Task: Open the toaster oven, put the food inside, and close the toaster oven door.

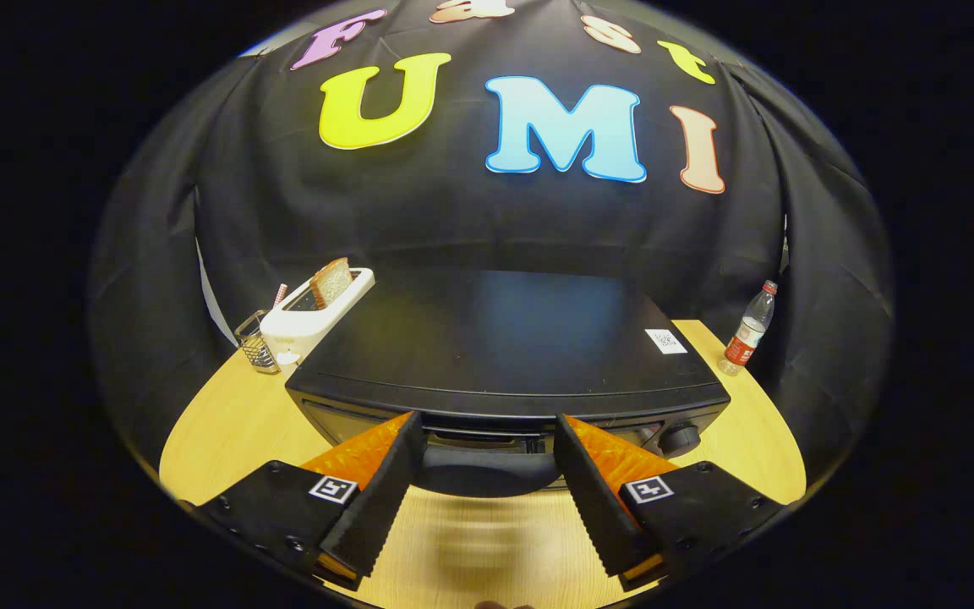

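A black toaster oven [504,338] stands on the wooden table [225,423], and I look down on its flat top from the front. Its dark door handle [487,474] lies across the gap between my fingers, close below the oven's front edge. My gripper [489,427] is open, its fingertips at the oven's front, one at each end of the handle. A slice of toast [331,282] sticks up out of a white pop-up toaster [309,321] beside the oven's far left corner. The door face is mostly hidden below the oven's top edge.
A wire basket [254,342] sits just left of the white toaster. A plastic water bottle [749,334] stands at the oven's far right. A control knob [680,438] shows on the oven's front right. Black cloth walls close the booth behind.
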Demonstrator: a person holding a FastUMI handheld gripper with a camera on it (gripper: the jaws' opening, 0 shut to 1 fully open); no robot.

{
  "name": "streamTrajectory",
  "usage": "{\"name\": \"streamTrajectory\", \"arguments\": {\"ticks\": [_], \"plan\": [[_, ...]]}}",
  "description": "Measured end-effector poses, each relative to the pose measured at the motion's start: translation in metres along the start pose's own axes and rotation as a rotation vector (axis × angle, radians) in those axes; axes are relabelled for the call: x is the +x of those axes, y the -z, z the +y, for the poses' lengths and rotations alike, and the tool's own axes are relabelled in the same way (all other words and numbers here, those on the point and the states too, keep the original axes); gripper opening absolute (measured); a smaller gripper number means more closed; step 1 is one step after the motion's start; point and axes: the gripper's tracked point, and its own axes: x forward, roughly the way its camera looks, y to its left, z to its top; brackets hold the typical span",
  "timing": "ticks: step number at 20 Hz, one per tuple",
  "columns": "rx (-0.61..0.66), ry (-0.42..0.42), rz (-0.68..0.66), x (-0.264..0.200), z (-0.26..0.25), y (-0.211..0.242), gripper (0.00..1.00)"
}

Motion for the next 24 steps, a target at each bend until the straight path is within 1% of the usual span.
{"name": "streamTrajectory", "arguments": {"ticks": [5,10,16,18,19,20,21,22,24], "plan": [[0.016,-0.021,0.032,-0.019,0.002,0.023,0.99],[0.003,-0.006,0.080,-0.038,0.003,0.053,0.98],[-0.005,-0.011,0.154,-0.051,0.005,0.087,0.98],[-0.017,-0.019,0.214,-0.054,0.007,0.112,0.97],[-0.014,-0.040,0.268,-0.055,0.010,0.132,0.98],[0.004,-0.077,0.353,-0.056,0.016,0.156,0.99],[0.022,-0.094,0.440,-0.057,0.017,0.181,0.99],[0.035,-0.089,0.500,-0.061,0.012,0.202,0.99],[0.039,-0.065,0.542,-0.068,0.001,0.224,1.00]]}}
